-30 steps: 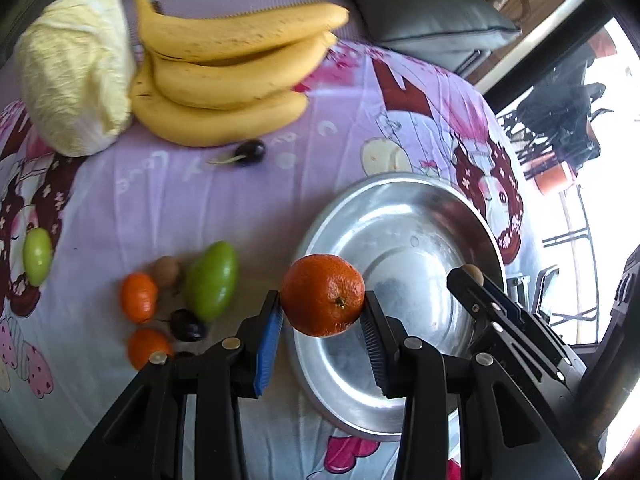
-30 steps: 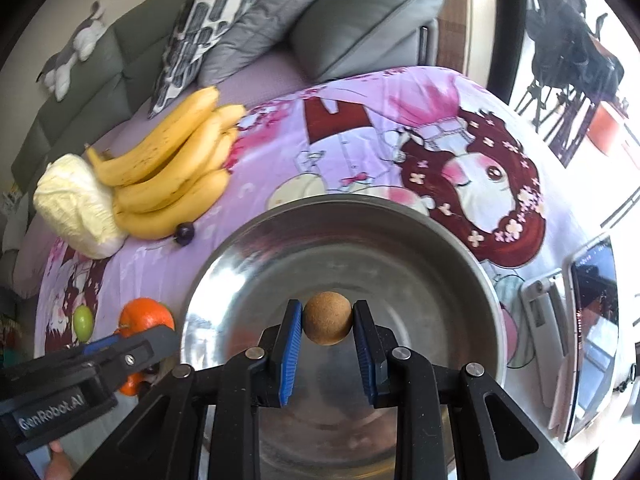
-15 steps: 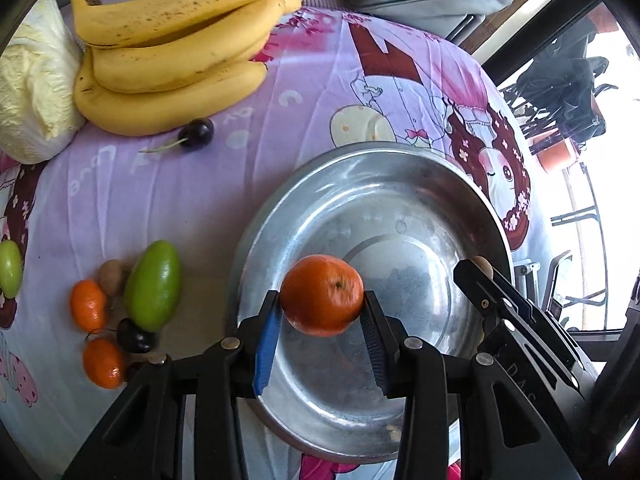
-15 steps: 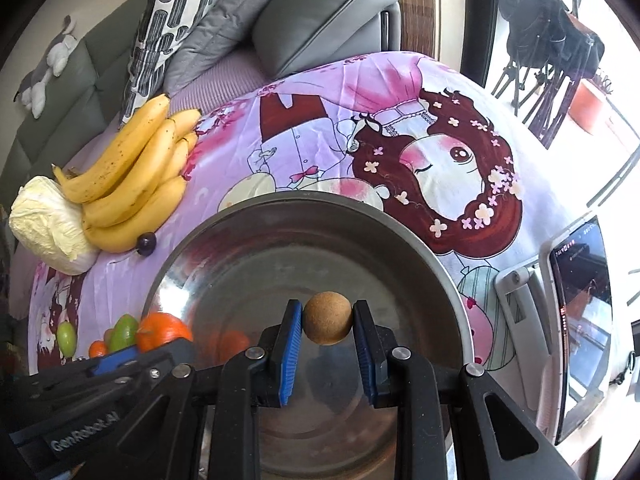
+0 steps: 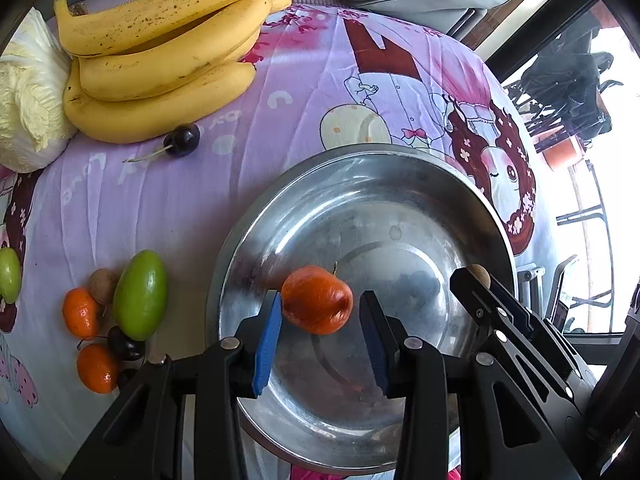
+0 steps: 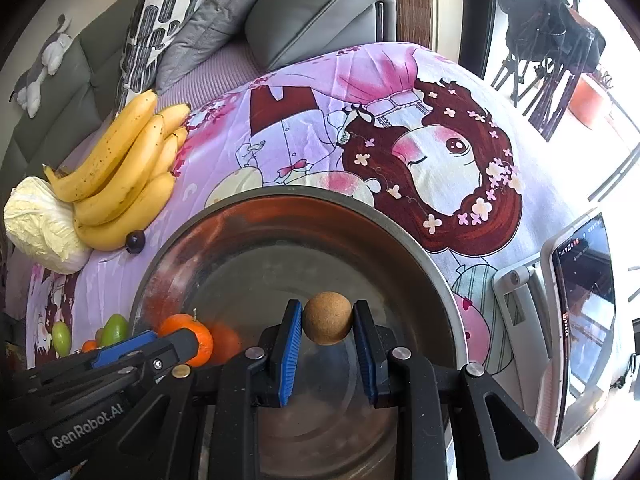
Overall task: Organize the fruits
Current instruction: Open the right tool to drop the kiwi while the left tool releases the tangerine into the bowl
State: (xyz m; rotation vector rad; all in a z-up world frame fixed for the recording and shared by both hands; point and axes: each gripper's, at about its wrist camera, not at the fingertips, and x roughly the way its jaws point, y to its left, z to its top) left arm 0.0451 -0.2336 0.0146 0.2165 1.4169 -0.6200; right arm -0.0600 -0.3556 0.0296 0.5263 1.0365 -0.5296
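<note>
Where the left gripper (image 6: 148, 344) crosses the right wrist view, its black body reads "GenRobot.AI" in pale letters. Faint looping script is printed on the cartoon cloth (image 5: 168, 208) near the dark cherry (image 5: 183, 140), too warped to read, and the screen of the phone (image 6: 582, 292) at the cloth's right edge is too small to make out. That gripper's jaws stand narrow with the smooth, blurred orange (image 5: 317, 300) between the blue pads: the left pad touches it, and I cannot tell whether the right one does. It is over the shiny, scuffed metal bowl (image 5: 400, 184). The right gripper (image 6: 327, 324) is clamped on a rough, cork-brown round fruit (image 6: 327, 323) over the same bowl. Speckled bananas (image 5: 160, 52) and a crinkled cabbage (image 5: 28, 92), cut off by the frame, lie toward the cloth's far left corner. Small oranges (image 5: 80, 318) and a glossy green mango (image 5: 140, 294) cluster at its near left edge.
</note>
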